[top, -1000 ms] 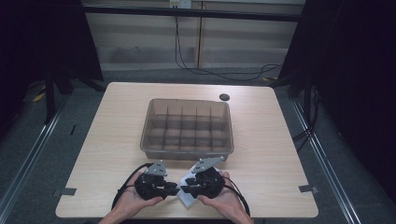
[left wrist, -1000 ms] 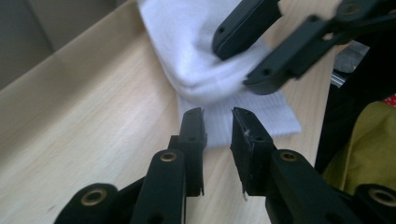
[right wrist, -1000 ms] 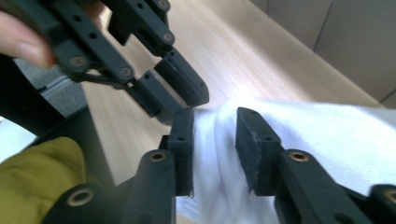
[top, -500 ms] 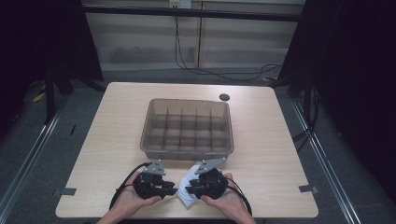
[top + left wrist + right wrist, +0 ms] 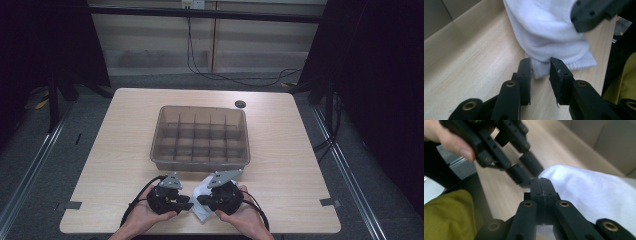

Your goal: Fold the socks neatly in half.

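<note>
Nearest: my left gripper [image 5: 541, 70], jaws slightly apart around the ribbed cuff of a white sock [image 5: 549, 32] at the table's [image 5: 125, 150] near edge. My right gripper [image 5: 541, 187], jaws pressed together against the sock. Farther: clear divided bin [image 5: 200, 136], mid-table.

divided clear bin [image 5: 200, 159], wooden table [image 5: 125, 145]
</note>
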